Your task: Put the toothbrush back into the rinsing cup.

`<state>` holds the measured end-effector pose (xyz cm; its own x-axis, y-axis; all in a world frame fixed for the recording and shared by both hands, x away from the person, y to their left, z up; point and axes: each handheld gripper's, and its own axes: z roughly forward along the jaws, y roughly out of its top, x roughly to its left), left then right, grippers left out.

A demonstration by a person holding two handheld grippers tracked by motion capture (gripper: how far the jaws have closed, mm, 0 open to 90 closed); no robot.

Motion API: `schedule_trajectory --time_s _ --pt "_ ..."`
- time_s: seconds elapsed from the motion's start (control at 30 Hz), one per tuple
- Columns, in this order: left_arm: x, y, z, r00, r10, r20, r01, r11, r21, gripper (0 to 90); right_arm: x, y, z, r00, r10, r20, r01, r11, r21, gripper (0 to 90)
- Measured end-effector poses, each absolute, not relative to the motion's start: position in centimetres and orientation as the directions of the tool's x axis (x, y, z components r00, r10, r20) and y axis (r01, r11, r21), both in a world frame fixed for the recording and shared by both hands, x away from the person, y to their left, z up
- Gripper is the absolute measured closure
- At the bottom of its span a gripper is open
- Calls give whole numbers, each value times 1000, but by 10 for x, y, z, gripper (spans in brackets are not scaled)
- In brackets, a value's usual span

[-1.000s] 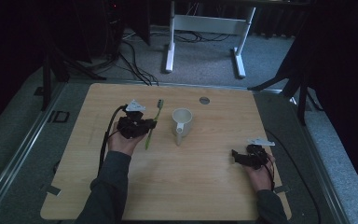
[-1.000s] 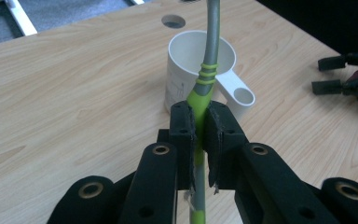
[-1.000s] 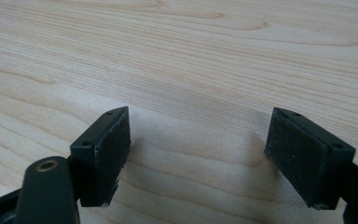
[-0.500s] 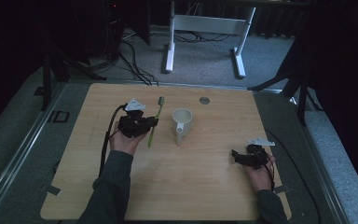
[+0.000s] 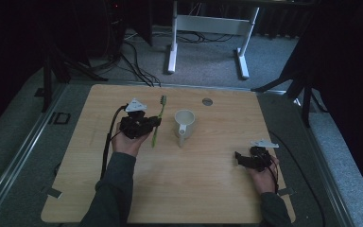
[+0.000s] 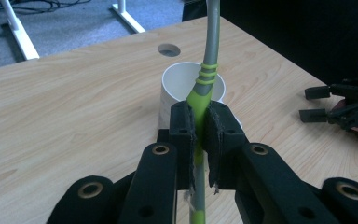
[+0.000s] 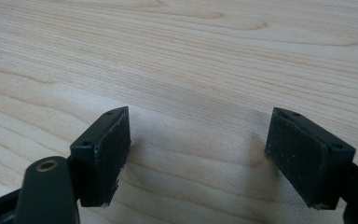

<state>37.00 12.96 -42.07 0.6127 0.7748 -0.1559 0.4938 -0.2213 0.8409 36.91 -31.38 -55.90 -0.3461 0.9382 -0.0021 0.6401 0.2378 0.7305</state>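
Right gripper point(image 5: 238, 158) is sitting low over the table point(image 5: 208, 189), on the near side of the mug point(image 5: 184, 124) and well off to its right. Its jaws are standing wide apart with only bare wood between them, gripping nothing. The person's right hand point(image 5: 262, 172) is wrapping it from behind.

Left gripper point(image 5: 155, 122) is sitting just left of the mug, left hand point(image 5: 127, 142) under it. Its jaws are pinching tight on the green toothbrush point(image 5: 157, 120), pads point(image 6: 186, 135) pressing on the green handle from both sides. In the left gripper view the handle is running up between the pads, green part in the grip, grey neck carrying on past the mug's rim. From above the toothbrush is lying lengthwise just left of the mug, not touching it, bristle end pointing to the far edge, tail end poking out nearer than the gripper.

The mug is standing upright, handle pointing to the near side. Beyond it and slightly right, a round cable hole point(image 5: 207, 101) is sitting in the tabletop.
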Motion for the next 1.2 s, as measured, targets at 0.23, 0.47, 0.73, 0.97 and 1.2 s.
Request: schedule_trajectory --time_s 0.23,0.47,0.73,0.97,1.2 --pt "369 127 -419 629 763 -146 473 -227 851 818 369 -314 -559 -346 938 -2 640 237 731 216" --pt "369 126 -418 630 762 -147 469 -223 855 818 369 -314 -559 -346 938 -2 640 237 731 215" --pt "369 125 -415 637 757 -145 456 -218 863 818 369 -314 -559 -345 938 -1 640 237 731 216" --pt "369 122 -412 647 749 -143 444 -217 870 818 369 -314 -559 -345 938 -1 641 236 730 216" --pt "369 121 -410 655 742 -144 428 -206 880 818 369 -314 -559 -345 938 -1 641 237 731 216"
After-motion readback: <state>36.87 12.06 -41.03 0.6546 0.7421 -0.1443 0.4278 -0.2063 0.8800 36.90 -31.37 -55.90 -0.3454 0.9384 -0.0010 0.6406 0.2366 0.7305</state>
